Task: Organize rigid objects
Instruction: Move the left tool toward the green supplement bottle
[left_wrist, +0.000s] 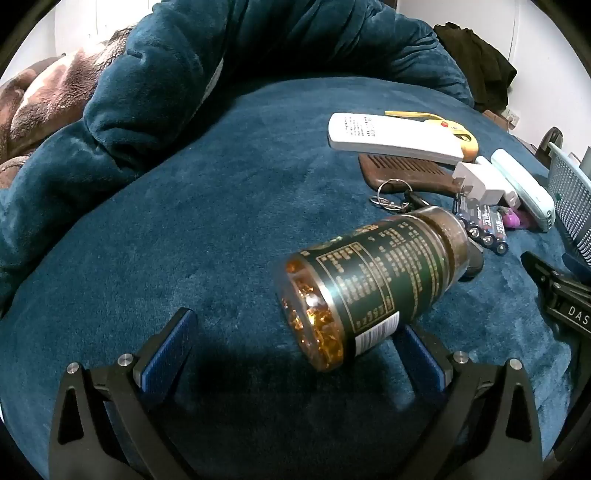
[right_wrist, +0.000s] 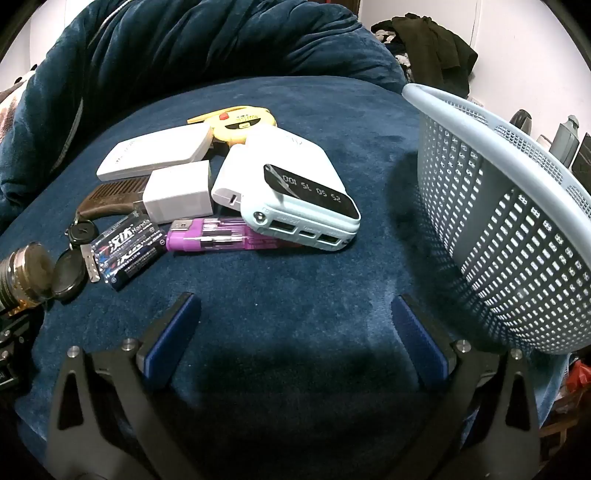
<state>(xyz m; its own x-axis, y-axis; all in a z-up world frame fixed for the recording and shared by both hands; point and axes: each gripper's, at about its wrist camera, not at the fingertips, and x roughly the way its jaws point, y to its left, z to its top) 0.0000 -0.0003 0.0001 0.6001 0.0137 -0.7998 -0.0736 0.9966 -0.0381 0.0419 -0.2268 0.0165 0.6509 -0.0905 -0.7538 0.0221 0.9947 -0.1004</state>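
Note:
A green-labelled bottle of amber capsules (left_wrist: 373, 284) lies on its side on the blue blanket, its base just ahead of my open left gripper (left_wrist: 295, 336), beside the right finger. Behind it lie a white remote (left_wrist: 391, 138), a brown comb (left_wrist: 402, 173), a key ring (left_wrist: 391, 194), batteries (left_wrist: 484, 227) and a yellow tape measure (left_wrist: 458, 134). My open, empty right gripper (right_wrist: 295, 317) hovers over bare blanket in front of a pale power bank (right_wrist: 291, 192), a purple screwdriver case (right_wrist: 218, 238), a white charger (right_wrist: 181, 197) and batteries (right_wrist: 127, 247). A light blue mesh basket (right_wrist: 517, 221) stands to its right.
A bunched blue blanket (left_wrist: 155, 103) rises at the back and left. Dark clothes (right_wrist: 432, 48) hang by the wall. The other gripper's black frame (left_wrist: 561, 295) shows at the right edge of the left wrist view. The bottle's cap (right_wrist: 26, 273) shows at the far left of the right wrist view.

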